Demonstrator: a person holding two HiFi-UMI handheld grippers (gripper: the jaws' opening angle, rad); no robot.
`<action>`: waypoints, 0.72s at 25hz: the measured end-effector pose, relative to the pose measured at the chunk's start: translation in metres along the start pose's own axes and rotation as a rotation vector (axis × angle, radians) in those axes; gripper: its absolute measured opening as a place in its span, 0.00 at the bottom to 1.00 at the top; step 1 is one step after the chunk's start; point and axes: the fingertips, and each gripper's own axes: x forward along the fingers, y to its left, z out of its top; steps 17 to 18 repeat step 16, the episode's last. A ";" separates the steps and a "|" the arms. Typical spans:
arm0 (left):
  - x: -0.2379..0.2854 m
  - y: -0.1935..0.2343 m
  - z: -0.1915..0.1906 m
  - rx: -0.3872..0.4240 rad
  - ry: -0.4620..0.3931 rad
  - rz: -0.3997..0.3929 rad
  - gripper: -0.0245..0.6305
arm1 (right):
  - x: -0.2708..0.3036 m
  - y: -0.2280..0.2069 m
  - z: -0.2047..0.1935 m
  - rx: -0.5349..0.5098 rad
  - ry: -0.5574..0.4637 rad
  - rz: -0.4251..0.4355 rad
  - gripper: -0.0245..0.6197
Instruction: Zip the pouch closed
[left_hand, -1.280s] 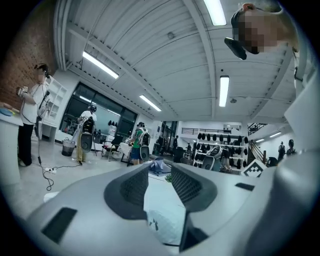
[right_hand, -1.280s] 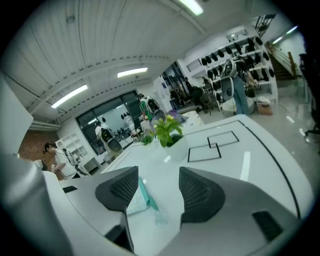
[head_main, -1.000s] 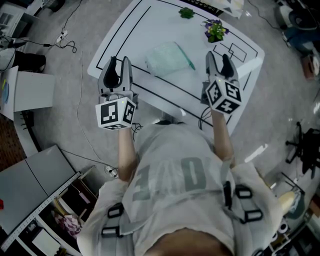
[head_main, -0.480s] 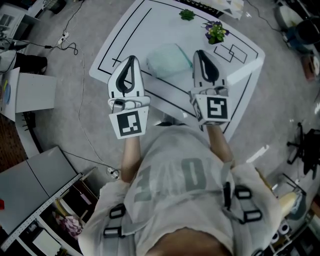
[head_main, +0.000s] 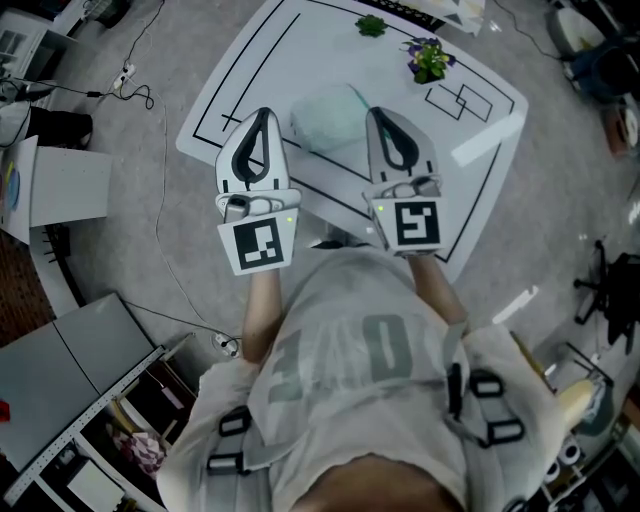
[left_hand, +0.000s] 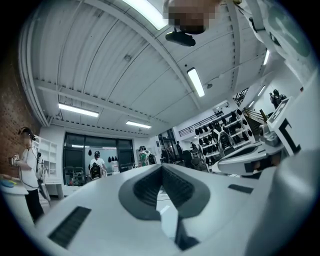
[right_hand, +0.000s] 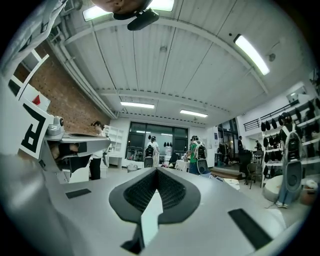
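Observation:
A pale green pouch lies on the white table, and no gripper touches it. My left gripper is held up in front of the pouch's left side, shut with nothing in it. My right gripper is up beside the pouch's right end and hides that end; it too is shut and empty. Both point level, out across the room. In the left gripper view the jaws meet with nothing between them, and so do those in the right gripper view.
A small green plant and a purple-flowered plant stand at the table's far side. Black lines mark the tabletop. Cables and a grey cabinet are on the floor at left. Several people stand far off.
Both grippers rose from the table's near edge, rolled and went from open to shut. The right one shifted left and now covers the pouch's right end.

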 end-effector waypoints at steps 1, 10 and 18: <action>0.001 -0.001 0.000 0.000 -0.001 -0.005 0.05 | -0.001 -0.001 0.000 -0.004 0.001 -0.004 0.05; 0.004 -0.010 0.002 0.013 -0.003 -0.042 0.05 | -0.008 -0.012 -0.007 0.029 0.032 -0.012 0.05; 0.005 -0.008 0.001 0.027 0.006 -0.049 0.05 | -0.012 -0.009 -0.016 0.038 0.060 -0.001 0.05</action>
